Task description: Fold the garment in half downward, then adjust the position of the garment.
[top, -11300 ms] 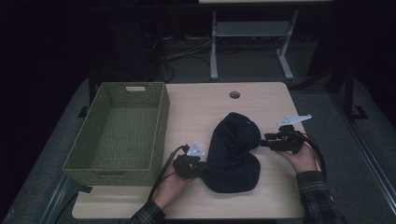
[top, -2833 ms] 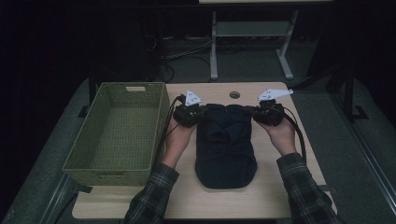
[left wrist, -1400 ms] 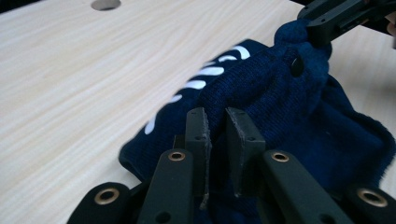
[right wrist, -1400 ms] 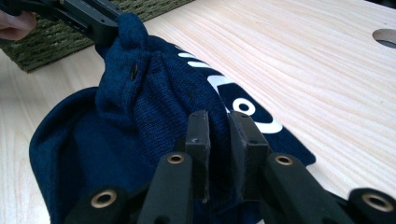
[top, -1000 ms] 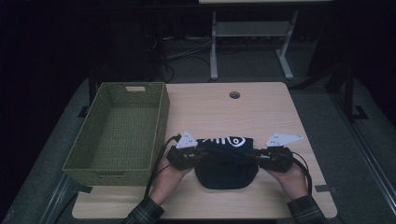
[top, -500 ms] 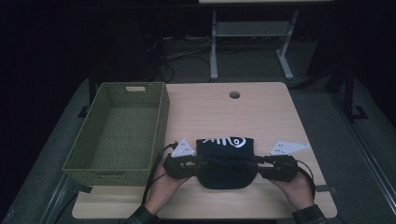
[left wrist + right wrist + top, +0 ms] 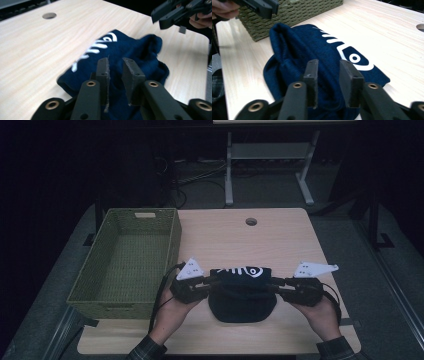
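The folded navy garment [image 7: 241, 290] is flanked by the left tool [image 7: 207, 282] and right tool [image 7: 272, 284], jaws parted, empty, just narrowed, near the table [image 7: 280, 240] front edge.

High view looks down from above; both claw views closely share the beanie [image 7: 242, 290]

Dark blue knitted cap [image 7: 242, 292]: bore one white printed emblem [image 7: 240, 270] on its folded upper part, an eye-like oval ring with a dot, followed by a row of short slanted bars. No letters, numbers or brand name could be read on it.
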`<state>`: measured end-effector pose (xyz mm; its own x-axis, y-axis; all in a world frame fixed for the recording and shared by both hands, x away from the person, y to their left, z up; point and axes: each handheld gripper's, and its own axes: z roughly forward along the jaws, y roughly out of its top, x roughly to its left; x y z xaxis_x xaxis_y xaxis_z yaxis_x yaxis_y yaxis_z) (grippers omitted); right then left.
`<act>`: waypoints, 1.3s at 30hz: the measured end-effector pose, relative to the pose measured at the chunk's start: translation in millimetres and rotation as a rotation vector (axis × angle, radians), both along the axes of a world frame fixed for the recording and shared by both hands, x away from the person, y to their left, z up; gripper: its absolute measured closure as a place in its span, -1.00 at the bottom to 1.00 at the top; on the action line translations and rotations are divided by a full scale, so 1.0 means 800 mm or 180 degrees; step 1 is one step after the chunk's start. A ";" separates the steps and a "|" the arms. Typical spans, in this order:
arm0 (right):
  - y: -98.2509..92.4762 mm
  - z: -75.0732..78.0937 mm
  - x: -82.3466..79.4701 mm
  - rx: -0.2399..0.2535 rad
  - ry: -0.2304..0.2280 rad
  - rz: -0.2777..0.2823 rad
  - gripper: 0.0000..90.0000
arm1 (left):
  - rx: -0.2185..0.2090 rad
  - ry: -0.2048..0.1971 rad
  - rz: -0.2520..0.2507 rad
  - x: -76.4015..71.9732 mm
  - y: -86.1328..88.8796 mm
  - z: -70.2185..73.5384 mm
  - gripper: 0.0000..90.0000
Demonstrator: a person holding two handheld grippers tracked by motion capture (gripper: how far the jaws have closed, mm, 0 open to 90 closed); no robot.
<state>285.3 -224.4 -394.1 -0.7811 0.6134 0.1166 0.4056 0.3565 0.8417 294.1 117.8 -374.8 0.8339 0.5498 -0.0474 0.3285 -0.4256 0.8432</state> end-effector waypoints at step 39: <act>0.034 -0.081 -0.012 -0.0451 0.0487 0.0146 1.00 | 0.0571 0.0478 0.0204 0.084 -0.044 -0.095 0.92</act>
